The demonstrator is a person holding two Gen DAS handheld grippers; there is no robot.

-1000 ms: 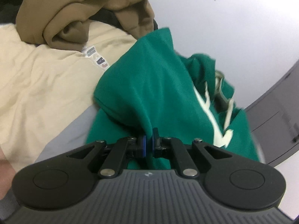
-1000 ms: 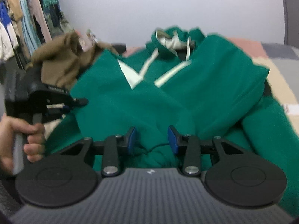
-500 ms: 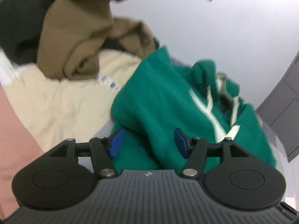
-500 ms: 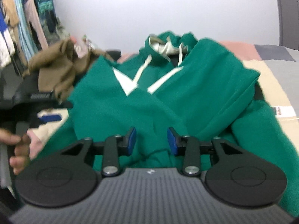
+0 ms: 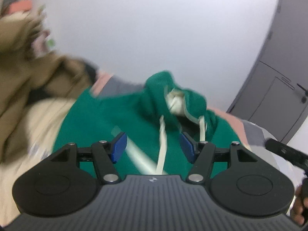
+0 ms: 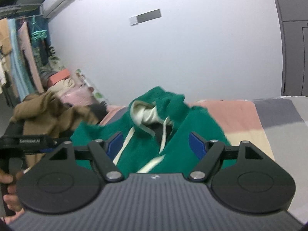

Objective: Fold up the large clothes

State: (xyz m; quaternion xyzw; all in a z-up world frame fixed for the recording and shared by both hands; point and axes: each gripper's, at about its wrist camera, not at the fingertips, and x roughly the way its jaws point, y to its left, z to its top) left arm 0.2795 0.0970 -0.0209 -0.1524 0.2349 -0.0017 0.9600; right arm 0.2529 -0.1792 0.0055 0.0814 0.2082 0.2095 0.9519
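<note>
While the green hoodie lies on the bed, both grippers, left and right, have jaws spread wide, holding nothing.

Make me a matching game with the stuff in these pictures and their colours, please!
Things:
1. hoodie
2. heap of clothes beside it
3. hoodie strings
4. door

Colours:
A. grey
B. brown
C. green
D. cream

Pairs: 1-C, 2-B, 3-D, 4-A
</note>
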